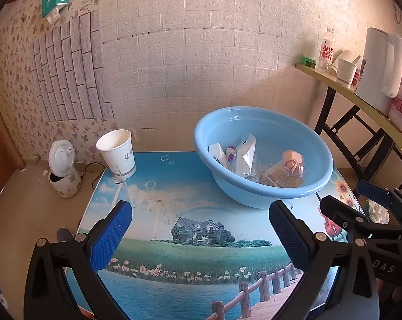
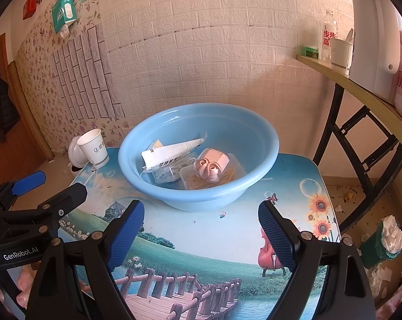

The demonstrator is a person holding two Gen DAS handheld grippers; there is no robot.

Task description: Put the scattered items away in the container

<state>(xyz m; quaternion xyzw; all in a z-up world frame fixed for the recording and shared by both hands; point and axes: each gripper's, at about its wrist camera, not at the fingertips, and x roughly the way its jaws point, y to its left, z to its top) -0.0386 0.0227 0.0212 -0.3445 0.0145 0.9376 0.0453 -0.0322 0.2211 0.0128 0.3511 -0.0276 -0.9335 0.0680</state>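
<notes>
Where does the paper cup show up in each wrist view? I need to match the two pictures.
Left wrist: paper cup stands left of centre, at the table's far left corner, left of the blue basin.
Right wrist: paper cup sits at the left, smaller, close to the basin's left rim.
Shared landmark: the blue basin, right of the cup in both.

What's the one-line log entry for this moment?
left gripper: open, empty | right gripper: open, empty | basin: holds packets, pink item | paper cup: on table, outside basin
</notes>
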